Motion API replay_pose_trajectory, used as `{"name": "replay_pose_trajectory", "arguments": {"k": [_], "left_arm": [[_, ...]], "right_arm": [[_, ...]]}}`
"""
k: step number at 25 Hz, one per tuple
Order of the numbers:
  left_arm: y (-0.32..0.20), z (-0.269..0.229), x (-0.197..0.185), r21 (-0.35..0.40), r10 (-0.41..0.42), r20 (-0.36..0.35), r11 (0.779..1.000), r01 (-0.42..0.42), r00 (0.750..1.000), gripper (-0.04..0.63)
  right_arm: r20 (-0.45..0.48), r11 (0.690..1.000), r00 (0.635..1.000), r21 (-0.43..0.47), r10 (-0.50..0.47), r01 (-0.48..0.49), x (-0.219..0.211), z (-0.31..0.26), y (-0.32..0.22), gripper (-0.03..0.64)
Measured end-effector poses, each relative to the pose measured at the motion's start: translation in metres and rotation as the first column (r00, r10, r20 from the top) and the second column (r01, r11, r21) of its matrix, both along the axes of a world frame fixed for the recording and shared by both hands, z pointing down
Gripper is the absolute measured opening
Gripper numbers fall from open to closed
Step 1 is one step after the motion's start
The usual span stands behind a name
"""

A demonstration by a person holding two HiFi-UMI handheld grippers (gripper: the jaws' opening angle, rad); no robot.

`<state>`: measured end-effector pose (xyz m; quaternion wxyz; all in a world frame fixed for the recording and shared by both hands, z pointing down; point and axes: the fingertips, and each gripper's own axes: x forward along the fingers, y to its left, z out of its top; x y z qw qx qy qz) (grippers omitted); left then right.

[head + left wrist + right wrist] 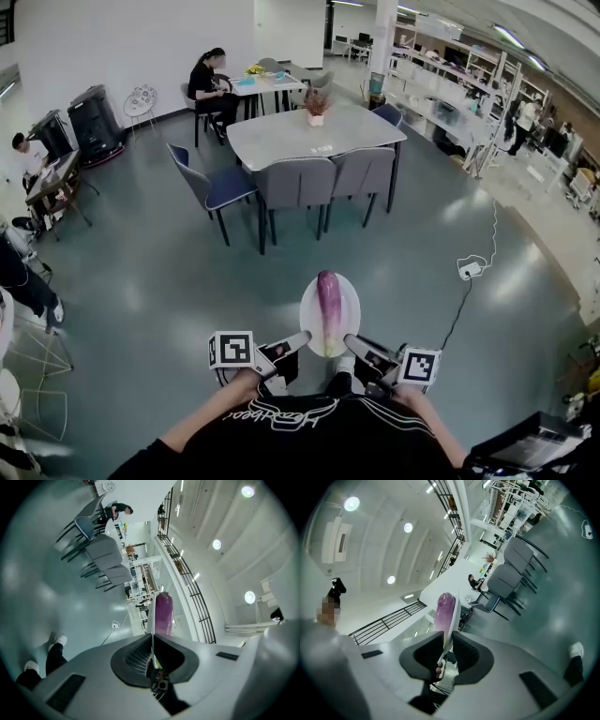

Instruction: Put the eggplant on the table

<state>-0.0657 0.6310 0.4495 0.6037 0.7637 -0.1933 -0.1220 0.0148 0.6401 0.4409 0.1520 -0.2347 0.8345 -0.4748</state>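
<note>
A long purple eggplant (327, 298) lies on a white plate (306, 314) that I carry in front of my body, above the floor. My left gripper (298, 342) is shut on the plate's near left rim and my right gripper (352, 345) is shut on its near right rim. In the left gripper view the plate (151, 618) shows edge-on between the jaws of the left gripper (152, 651), with the eggplant (163, 613) beyond. The right gripper view shows the same: plate (454, 613), eggplant (444, 611), right gripper (446, 649). The grey table (281, 139) stands well ahead.
Grey and blue chairs (298, 183) line the table's near side. A potted plant (316, 105) stands on it. A power strip with cable (469, 270) lies on the floor to the right. Seated people, another table (267, 84) and shelves (450, 103) are farther back.
</note>
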Motion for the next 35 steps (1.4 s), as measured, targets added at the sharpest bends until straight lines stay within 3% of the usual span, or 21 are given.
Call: {"name": "replay_pose_trajectory", "arguments": {"k": [14, 25, 35], "left_arm": [[-0.076, 0.001, 0.042, 0.009, 0.004, 0.032, 1.000, -0.004, 0.999, 0.019], [-0.194, 0.010, 0.067, -0.041, -0.047, 0.034, 0.998, 0.049, 0.998, 0.019], [-0.307, 0.011, 0.125, -0.069, -0.080, 0.037, 0.994, 0.082, 0.996, 0.019]], "right_arm": [[0.048, 1.000, 0.999, 0.007, 0.010, -0.011, 0.042, 0.004, -0.076, 0.066], [0.063, 0.998, 0.998, -0.052, -0.031, 0.034, 0.069, 0.012, -0.199, 0.066], [0.091, 0.994, 0.994, -0.083, -0.063, 0.071, 0.126, 0.010, -0.316, 0.064]]}}
